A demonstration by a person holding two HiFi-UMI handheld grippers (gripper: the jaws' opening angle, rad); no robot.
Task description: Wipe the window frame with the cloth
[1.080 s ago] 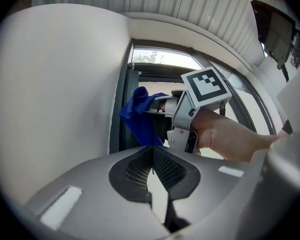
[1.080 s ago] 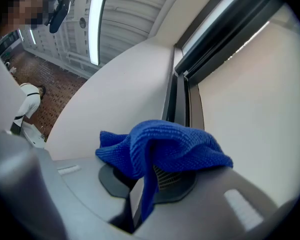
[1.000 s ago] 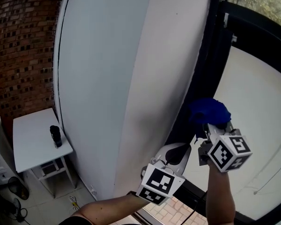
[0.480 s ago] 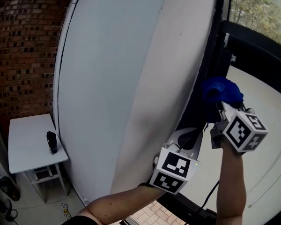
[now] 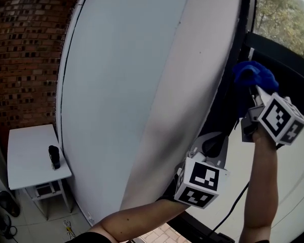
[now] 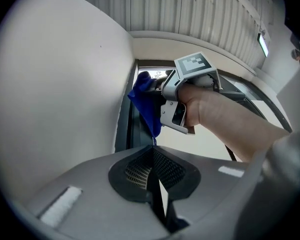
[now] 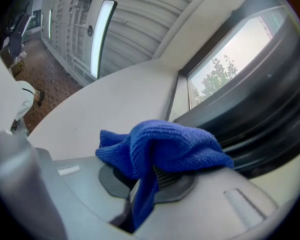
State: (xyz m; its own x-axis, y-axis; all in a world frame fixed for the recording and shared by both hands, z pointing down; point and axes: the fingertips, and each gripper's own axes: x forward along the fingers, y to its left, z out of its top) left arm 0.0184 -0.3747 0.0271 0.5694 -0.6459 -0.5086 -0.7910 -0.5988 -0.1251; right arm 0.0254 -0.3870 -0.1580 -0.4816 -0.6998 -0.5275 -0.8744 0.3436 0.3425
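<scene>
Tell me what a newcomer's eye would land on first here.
The bright blue cloth stands out first, clamped in the right gripper up at the dark window frame at upper right. Next is the broad white wall filling the middle, with the left gripper shut and empty lower down beside the frame.

Bunched blue cloth against window frame

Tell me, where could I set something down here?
The small white table is bare apart from a black object near its right edge. By the dark window frame it's crowded: left claw, right claw and blue cloth.
</scene>
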